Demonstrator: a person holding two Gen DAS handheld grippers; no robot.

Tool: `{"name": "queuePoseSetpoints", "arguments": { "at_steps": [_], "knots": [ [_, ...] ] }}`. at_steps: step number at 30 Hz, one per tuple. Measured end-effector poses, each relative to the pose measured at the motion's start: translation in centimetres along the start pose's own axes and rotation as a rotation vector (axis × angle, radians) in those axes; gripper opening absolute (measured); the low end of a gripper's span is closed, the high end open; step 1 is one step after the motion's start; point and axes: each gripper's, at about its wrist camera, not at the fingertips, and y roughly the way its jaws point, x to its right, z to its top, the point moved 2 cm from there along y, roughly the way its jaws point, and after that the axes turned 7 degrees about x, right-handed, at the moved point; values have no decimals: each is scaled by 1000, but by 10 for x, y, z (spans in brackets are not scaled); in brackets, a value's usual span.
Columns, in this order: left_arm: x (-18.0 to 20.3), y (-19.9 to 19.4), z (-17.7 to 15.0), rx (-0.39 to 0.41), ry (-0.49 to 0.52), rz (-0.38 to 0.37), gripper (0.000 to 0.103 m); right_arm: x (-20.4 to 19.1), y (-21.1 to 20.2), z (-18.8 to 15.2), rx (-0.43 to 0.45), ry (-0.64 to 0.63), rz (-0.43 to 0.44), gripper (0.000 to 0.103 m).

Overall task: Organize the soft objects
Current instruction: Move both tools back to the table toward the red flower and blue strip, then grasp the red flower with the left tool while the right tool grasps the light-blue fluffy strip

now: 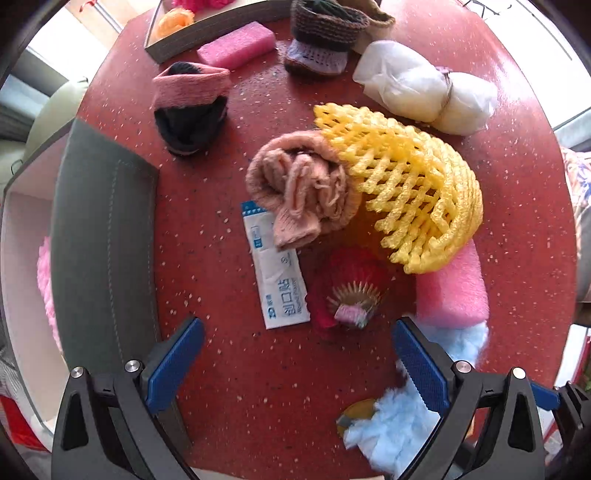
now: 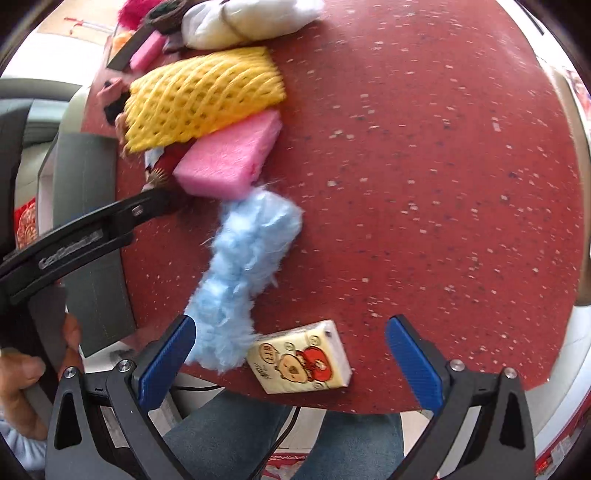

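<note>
Soft objects lie on a round red table [image 1: 229, 369]. In the left wrist view my left gripper [image 1: 297, 363] is open and empty above the table, just short of a red fan ornament [image 1: 349, 291] and a white plaster packet [image 1: 275, 269]. Beyond lie a peach knit roll [image 1: 299, 188], a yellow foam net [image 1: 402, 192], a pink foam block [image 1: 452, 291] and a light blue fluffy piece [image 1: 399, 432]. In the right wrist view my right gripper [image 2: 290, 363] is open and empty over the table's near edge, around a tissue pack [image 2: 301, 356], with the blue fluffy piece [image 2: 247, 262] beside its left finger.
A grey box [image 1: 103, 229] with a white inside holding something pink fluffy stands at the table's left. At the back are a pink-and-black knit [image 1: 190, 103], a second pink foam block [image 1: 236, 44], a brown knit boot [image 1: 321, 37], a white tied bundle [image 1: 424, 86] and a tray [image 1: 207, 29].
</note>
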Motion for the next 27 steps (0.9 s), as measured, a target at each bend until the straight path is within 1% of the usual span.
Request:
{"name": "queuePoseSetpoints", "arguments": {
  "at_steps": [2, 4, 6, 10, 12, 13, 14, 15, 16, 17, 18, 19, 20, 21, 22, 24, 27],
  "knots": [
    [7, 6, 2, 3, 21, 9, 102, -10, 11, 0, -10, -34, -2, 103],
    [15, 14, 4, -14, 47, 13, 102, -18, 21, 1, -19, -50, -5, 103],
    [20, 21, 4, -32, 74, 35, 102, -22, 29, 2, -19, -49, -10, 103],
    [34, 24, 7, -43, 95, 27, 102, -29, 42, 4, -22, -54, -30, 101],
    [43, 24, 7, -40, 118, 28, 102, -32, 47, 2, -33, -56, -36, 92],
    [48, 24, 7, -37, 135, 36, 102, -36, 48, 2, -29, -63, -52, 91],
    [54, 22, 9, -33, 146, 38, 99, -41, 50, 3, -22, -73, -53, 83],
    [59, 22, 8, -31, 157, 36, 91, -44, 49, 3, -18, -87, -53, 70],
    [63, 23, 7, -36, 166, 34, 82, -46, 49, 3, -22, -94, -52, 63],
    [68, 24, 7, -46, 172, 32, 78, -47, 49, 4, -31, -100, -57, 51],
    [72, 25, 6, -55, 176, 27, 74, -47, 50, 4, -41, -96, -51, 37],
    [75, 23, 6, -51, 173, 20, 66, -47, 50, 4, -53, -81, -28, 32],
    [79, 22, 6, -51, 173, 12, 60, -45, 50, 4, -61, -63, -11, 30],
    [82, 20, 6, -49, 172, -2, 45, -44, 48, 5, -63, -51, -6, 28],
    [85, 18, 6, -50, 175, -7, 33, -42, 45, 5, -59, -44, -8, 27],
    [86, 15, 8, -59, 181, -12, 33, -39, 39, 6, -49, -33, -10, 27],
    [81, 6, 7, -54, 160, -45, 33, -33, 30, 9, -44, 5, 7, 27]
  ]
}}
